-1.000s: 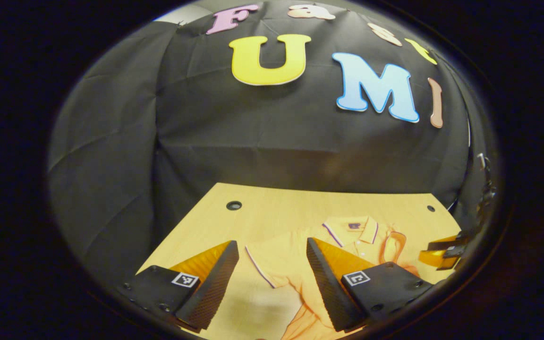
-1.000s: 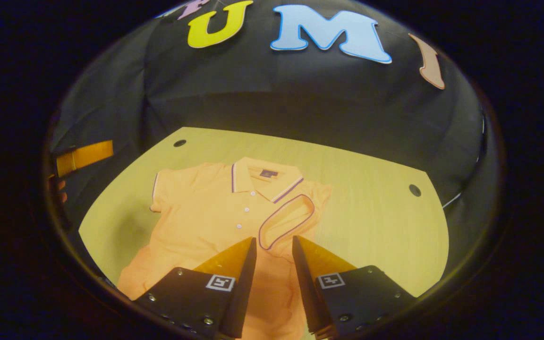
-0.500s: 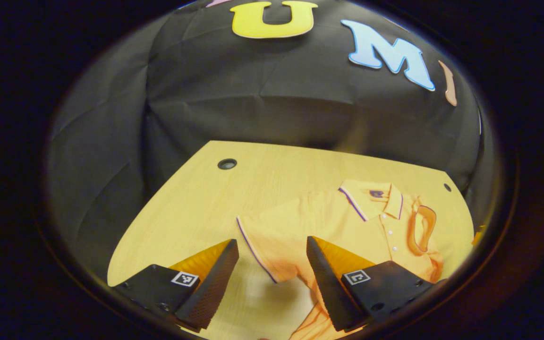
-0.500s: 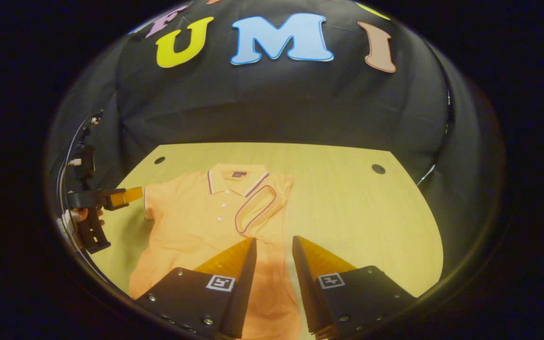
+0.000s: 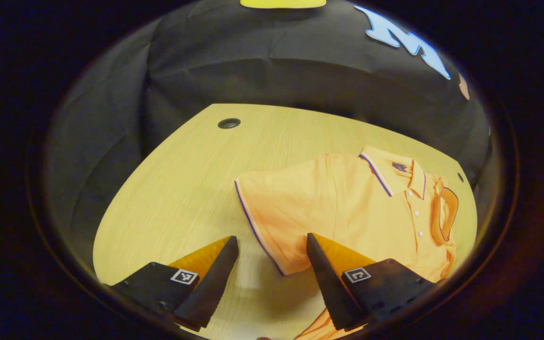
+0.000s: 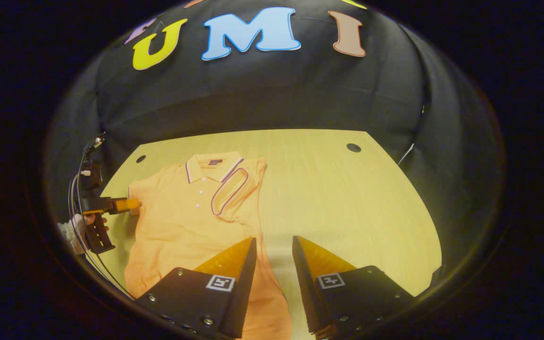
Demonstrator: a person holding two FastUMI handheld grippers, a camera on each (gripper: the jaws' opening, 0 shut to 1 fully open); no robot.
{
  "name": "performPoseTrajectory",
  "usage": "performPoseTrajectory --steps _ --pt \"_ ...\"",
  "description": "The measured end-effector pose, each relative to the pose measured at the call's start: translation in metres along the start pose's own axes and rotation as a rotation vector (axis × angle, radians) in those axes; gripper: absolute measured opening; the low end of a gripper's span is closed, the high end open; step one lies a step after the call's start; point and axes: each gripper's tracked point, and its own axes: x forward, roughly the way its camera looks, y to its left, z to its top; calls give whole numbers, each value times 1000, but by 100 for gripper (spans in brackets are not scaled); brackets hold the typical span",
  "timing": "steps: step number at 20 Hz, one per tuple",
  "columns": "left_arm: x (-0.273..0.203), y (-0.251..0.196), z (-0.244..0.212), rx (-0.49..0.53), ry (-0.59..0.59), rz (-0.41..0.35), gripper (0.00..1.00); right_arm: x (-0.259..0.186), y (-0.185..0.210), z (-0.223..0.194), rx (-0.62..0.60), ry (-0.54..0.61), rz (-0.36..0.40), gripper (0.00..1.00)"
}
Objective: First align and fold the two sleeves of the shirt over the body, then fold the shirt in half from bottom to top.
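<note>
An orange polo shirt [image 5: 357, 212] [image 6: 177, 226] lies face up on the wooden table [image 5: 182, 179]. One sleeve [image 5: 446, 212] [image 6: 228, 191] is folded over the chest beside the collar. The other sleeve [image 5: 272, 212] lies spread flat, its striped cuff pointing at my left gripper [image 5: 270, 238]. That gripper is open and hovers low, its jaws on either side of the cuff's near corner, holding nothing. In the right gripper view the left gripper [image 6: 128, 204] sits at that cuff, held by a hand [image 6: 85, 219]. My right gripper [image 6: 274, 238] hangs above the shirt's side edge, slightly open and holding nothing.
The table [image 6: 347, 198] has bare wood to the right of the shirt and small round holes near its far corners [image 6: 353, 148] [image 5: 229, 123]. Black cloth walls close in behind and beside the table. A cable [image 6: 80, 165] hangs by the left hand.
My left gripper has dropped and closed in on the spread sleeve, which now lies between its jaws. My right gripper has drawn back and rightward from the folded sleeve. Both stay open.
</note>
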Motion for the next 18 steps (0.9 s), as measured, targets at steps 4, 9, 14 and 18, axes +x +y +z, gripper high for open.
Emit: performPoseTrajectory --steps 4,9,14,18 --pt "3 2 -4 30 26 30 95 1 2 0 1 4 3 49" --pt "6 -11 -3 64 41 5 74 5 5 -4 10 13 15 49" --pt "5 -16 -3 21 36 1 16 6 5 -9 18 22 25 49" --pt "3 -19 -5 59 64 15 9 3 4 -9 15 23 31 49"
